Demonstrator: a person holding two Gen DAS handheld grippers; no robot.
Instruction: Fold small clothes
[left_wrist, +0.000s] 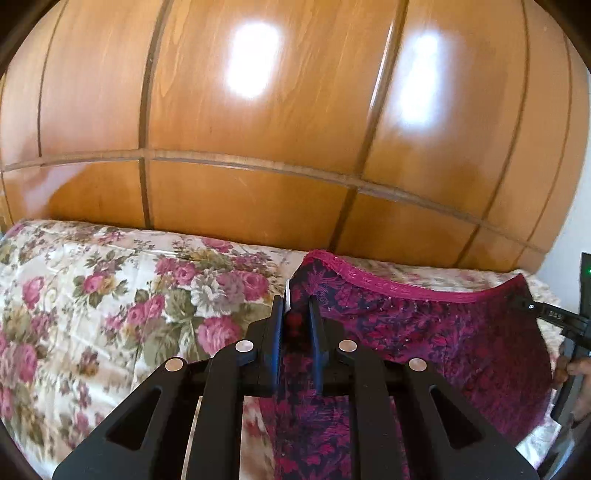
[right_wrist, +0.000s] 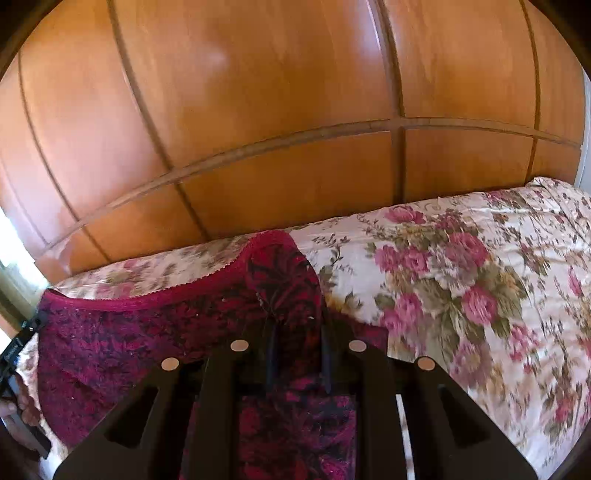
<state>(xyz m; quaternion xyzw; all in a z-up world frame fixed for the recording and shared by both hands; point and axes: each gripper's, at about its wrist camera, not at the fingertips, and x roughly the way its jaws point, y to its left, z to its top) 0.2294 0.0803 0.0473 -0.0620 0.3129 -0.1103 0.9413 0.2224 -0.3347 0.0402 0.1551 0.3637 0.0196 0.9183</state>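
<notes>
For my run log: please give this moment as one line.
left gripper: shut on garment | right gripper: shut on garment | garment stretched above floral bedspread

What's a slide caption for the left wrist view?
Left hand-held gripper shut on a magenta patterned garment, held above a floral bedspread.

The left hand-held gripper (left_wrist: 297, 314) pinches one corner of a magenta-and-navy patterned fabric garment (left_wrist: 424, 328), stretched above the floral quilted bedspread (left_wrist: 110, 295) before glossy wooden wardrobe panels (left_wrist: 258, 110).
</notes>
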